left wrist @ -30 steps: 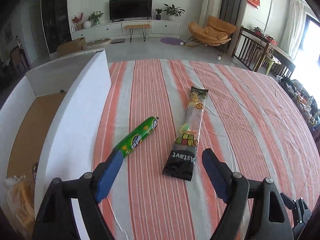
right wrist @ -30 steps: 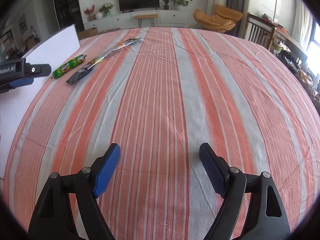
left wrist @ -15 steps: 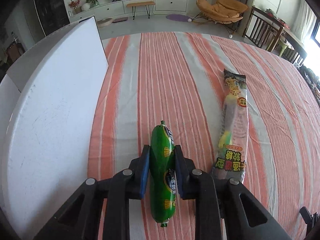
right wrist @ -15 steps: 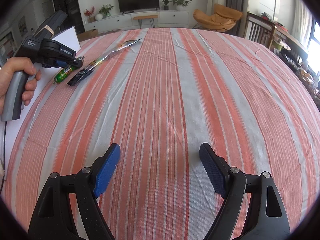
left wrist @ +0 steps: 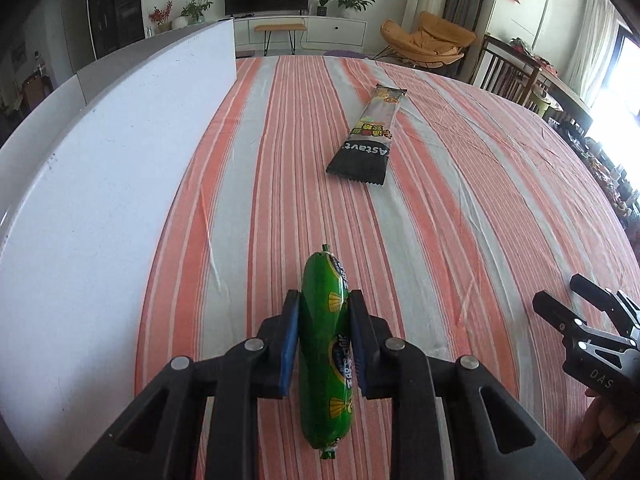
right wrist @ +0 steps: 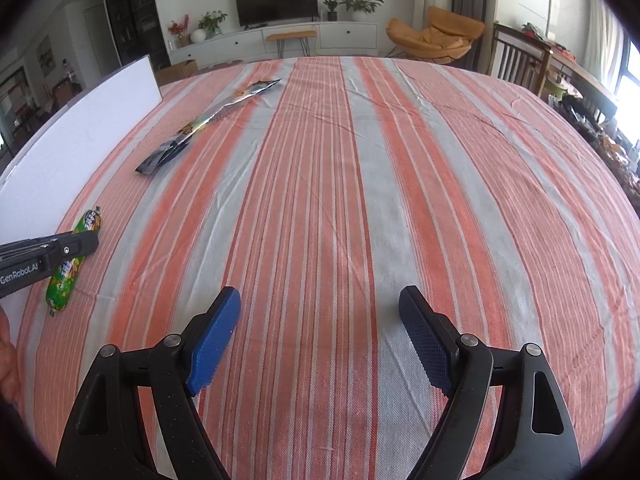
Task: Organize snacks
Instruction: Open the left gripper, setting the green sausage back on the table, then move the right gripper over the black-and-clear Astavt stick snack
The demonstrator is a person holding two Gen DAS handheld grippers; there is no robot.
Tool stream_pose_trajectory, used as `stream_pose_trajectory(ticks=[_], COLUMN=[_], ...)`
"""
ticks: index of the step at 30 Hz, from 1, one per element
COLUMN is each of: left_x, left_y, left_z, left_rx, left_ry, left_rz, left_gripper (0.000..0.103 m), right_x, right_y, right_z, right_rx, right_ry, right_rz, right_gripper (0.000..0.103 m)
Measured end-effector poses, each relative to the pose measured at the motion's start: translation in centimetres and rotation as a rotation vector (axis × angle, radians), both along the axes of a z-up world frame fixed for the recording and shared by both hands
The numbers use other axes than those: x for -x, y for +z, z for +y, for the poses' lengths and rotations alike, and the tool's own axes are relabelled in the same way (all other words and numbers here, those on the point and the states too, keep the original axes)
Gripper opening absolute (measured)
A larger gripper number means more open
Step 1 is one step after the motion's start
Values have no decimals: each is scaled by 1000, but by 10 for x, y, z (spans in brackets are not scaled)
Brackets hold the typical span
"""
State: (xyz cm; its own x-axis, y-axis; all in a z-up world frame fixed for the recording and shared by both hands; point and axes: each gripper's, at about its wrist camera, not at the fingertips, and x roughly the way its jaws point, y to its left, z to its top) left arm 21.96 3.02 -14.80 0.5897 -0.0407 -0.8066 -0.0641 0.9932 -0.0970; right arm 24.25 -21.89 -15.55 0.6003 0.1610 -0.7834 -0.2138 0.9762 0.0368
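1. Two claws are in view. Our left claw (left wrist: 325,332) sits at the lower centre of the left wrist view, its blue pads (left wrist: 289,344) pressed against both sides of a green sausage stick (left wrist: 326,344).
2. We see the sausage running lengthwise between the pads, one tip jutting forward past the fingertips and the other end trailing back toward the camera.
3. Whether it is lifted off the striped table (left wrist: 460,200) or resting on it we cannot tell; in the right wrist view the sausage (right wrist: 74,256) appears at the left edge, low over the cloth.
4. We see a long black-ended snack packet (left wrist: 370,136) lying flat on the table in the upper centre, well ahead of the left claw and to its right.
5. White box wall (left wrist: 100,184) fills the left side of the frame, just beside the clamped sausage.
6. Our right claw (right wrist: 320,336) hangs spread wide at the lower centre of its own view, nothing between its pads (right wrist: 214,336), well apart from both snacks.
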Motion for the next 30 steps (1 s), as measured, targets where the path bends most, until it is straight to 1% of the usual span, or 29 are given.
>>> stream_pose_trajectory(ticks=[1,2,3,4,5,6,7,8,9,11,12,14,19,26,30], left_x=[3,1,2,1,0,-1,-3,-4,-6,-6,-6,-8,-7,-8,-8], left_y=[-1,-2,-3,-5,-7,-7,-8,-8,-9,-11,-12,-15,-16,-16,-17], left_z=[-2,-7,-12,-16,-19,-19,-17,-14,-13,-9,-6,-3,-3,-3,-3], left_rx=[-12,-31,-51,-77,-109,-117,-107,-86,-93,-95,-94,-95,-92,-93,-93], left_ry=[-13,-36,-62,-80,-82,-70,-64,-55,-40,-12,0,16,18,18,18], left_rz=[-20,-32,-41,-44,-39,-40,-34,-30,-28,-15,-9,4,7,7,7], left_gripper=[28,38,45,61,73,77,79,80,81,91,94,102,103,103,103], right_x=[0,0,0,-1,-1,-1,-2,-2,-2,-2,-3,-3,-3,-4,-20], right_y=[0,0,0,0,0,0,0,0,0,0,0,0,0,-2,2], right_z=[0,0,1,1,1,2,2,3,3,3,3,3,4,7,12], right_rx=[1,3,5,7,11,15,19,23,23,22,22,22,22,29,39], right_ry=[0,0,-1,-1,-2,-2,-3,-3,-3,-4,-4,-5,-1,28,71], right_rz=[0,1,1,1,1,1,2,2,2,2,3,3,6,19,80], right_gripper=[84,84,84,84,84,84,84,84,84,84,85,85,86,93,92])
